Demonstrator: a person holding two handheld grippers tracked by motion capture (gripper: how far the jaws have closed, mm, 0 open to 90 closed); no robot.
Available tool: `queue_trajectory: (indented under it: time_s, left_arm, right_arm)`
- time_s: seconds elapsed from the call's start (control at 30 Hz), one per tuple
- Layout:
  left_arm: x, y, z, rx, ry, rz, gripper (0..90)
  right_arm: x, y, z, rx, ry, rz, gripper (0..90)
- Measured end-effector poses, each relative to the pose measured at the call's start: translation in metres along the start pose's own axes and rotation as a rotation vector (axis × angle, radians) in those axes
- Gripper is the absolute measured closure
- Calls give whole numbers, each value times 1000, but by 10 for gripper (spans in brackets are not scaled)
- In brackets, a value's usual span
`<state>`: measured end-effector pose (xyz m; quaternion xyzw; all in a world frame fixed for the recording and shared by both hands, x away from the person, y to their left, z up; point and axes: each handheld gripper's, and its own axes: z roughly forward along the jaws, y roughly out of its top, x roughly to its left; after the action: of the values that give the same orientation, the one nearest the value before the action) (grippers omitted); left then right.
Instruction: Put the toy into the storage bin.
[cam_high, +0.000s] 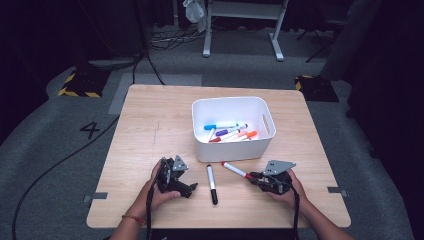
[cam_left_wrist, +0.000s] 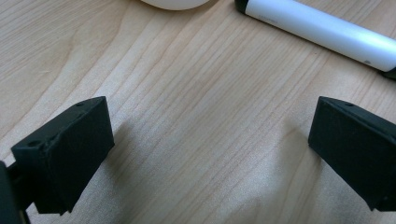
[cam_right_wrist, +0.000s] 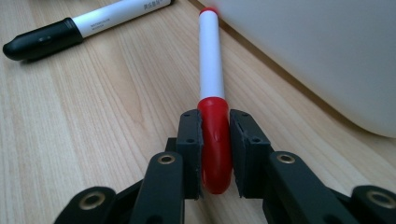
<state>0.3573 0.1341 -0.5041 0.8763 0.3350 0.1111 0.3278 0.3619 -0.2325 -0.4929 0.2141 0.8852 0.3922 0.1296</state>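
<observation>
The red pen (cam_right_wrist: 211, 88) lies on the counter (cam_high: 145, 130) beside the white bin (cam_high: 232, 129), light, stiff and smooth, so the right gripper (cam_right_wrist: 215, 149) has its jaws clamped on the fat red cap, while the left gripper (cam_left_wrist: 205, 154) jaws stand wide apart.

Red marker (cam_right_wrist: 212, 93): cap sides covered by pads of right gripper (cam_right_wrist: 215, 154); far tip at bin wall, contact undetermined. Black marker (cam_right_wrist: 88, 25) left of jaws: far end cut by top edge; barrel print blurred, illegible. White bin (cam_right_wrist: 327, 56) right of jaws: cut by top and right edges, rim unseen. Left gripper (cam_left_wrist: 205, 154) view: black marker ahead, both ends cropped. High view: markers in bin too small to count.
</observation>
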Motion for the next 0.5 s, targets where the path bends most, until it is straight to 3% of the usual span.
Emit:
queue_trajectory:
  time_s: [0.23, 0.37, 0.5]
  left_arm:
    - [0, 0, 0, 0, 0, 0, 1]
    - [0, 0, 0, 0, 0, 0, 1]
    - [0, 0, 0, 0, 0, -1, 0]
  right_arm:
    - [-6, 1, -21, -34, 34, -32, 753]
    - [-7, 6, -37, -72, 80, -69, 753]
    - [-6, 16, -53, -107, 98, -116, 753]
